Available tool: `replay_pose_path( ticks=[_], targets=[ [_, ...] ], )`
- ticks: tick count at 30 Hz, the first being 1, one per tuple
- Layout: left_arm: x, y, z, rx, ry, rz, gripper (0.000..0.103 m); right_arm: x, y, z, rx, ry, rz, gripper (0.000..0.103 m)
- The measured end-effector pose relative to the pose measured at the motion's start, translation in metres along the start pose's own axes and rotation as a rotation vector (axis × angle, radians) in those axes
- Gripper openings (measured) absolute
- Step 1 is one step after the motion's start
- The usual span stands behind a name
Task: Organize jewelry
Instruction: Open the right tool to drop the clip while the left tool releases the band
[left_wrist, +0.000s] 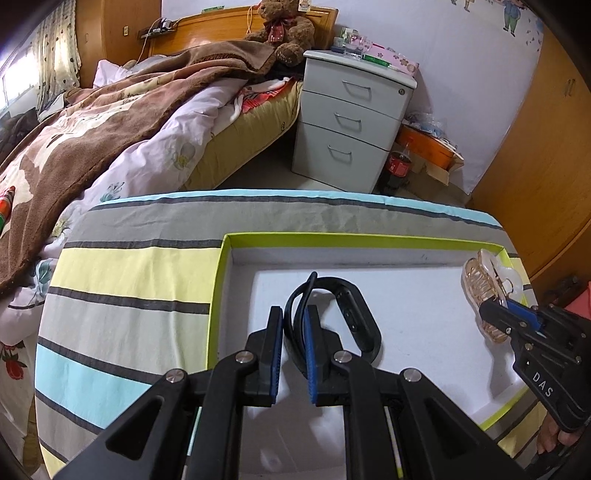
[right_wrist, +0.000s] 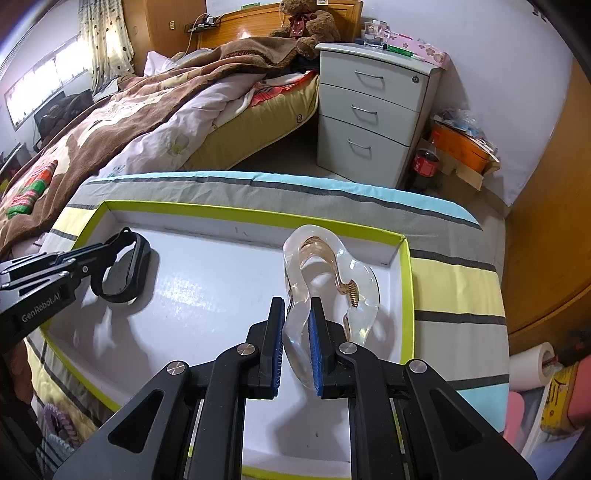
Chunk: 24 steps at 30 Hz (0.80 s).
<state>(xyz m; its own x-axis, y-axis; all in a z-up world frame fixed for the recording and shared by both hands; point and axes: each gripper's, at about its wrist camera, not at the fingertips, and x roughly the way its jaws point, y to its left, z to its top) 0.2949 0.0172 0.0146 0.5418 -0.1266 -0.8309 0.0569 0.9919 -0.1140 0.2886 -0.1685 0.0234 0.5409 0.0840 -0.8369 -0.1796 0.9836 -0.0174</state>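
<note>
A striped cloth (left_wrist: 147, 266) in grey, yellow and pale blue bands is spread over the near surface. At ten o'clock an unmade bed (left_wrist: 236, 147) is seen, covered by a brown blanket (left_wrist: 110, 122) and a pale quilt (left_wrist: 155, 151). A teddy bear (left_wrist: 284, 29) is propped against the wooden headboard at twelve o'clock. Just beside the bed, at one o'clock, a grey three-drawer cabinet (left_wrist: 351, 122) is placed. A cola bottle (left_wrist: 399, 166) and an orange box (left_wrist: 428, 144) are set on the floor at two o'clock. A paper roll (right_wrist: 535, 365) is visible at four o'clock in the right wrist view.

Striped cloth surface (left_wrist: 129, 266) carries shallow green-rimmed tray (left_wrist: 221, 288) ahead of and beneath both pairs of jaws; cloth stretches left and beyond tray.
</note>
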Motion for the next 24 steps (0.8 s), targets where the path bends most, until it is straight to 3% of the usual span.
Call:
replay_pose_path(
  ticks=[17, 24],
  targets=[
    [0.011, 0.006, 0.0, -0.033, 0.027, -0.006, 0.012, 0.0, 0.0, 0.003, 0.007, -0.01, -0.007, 0.013],
    [0.011, 0.008, 0.0, -0.044, 0.026, -0.001, 0.024, -0.003, -0.001, 0.006, 0.024, -0.034, -0.005, 0.016]
  ],
)
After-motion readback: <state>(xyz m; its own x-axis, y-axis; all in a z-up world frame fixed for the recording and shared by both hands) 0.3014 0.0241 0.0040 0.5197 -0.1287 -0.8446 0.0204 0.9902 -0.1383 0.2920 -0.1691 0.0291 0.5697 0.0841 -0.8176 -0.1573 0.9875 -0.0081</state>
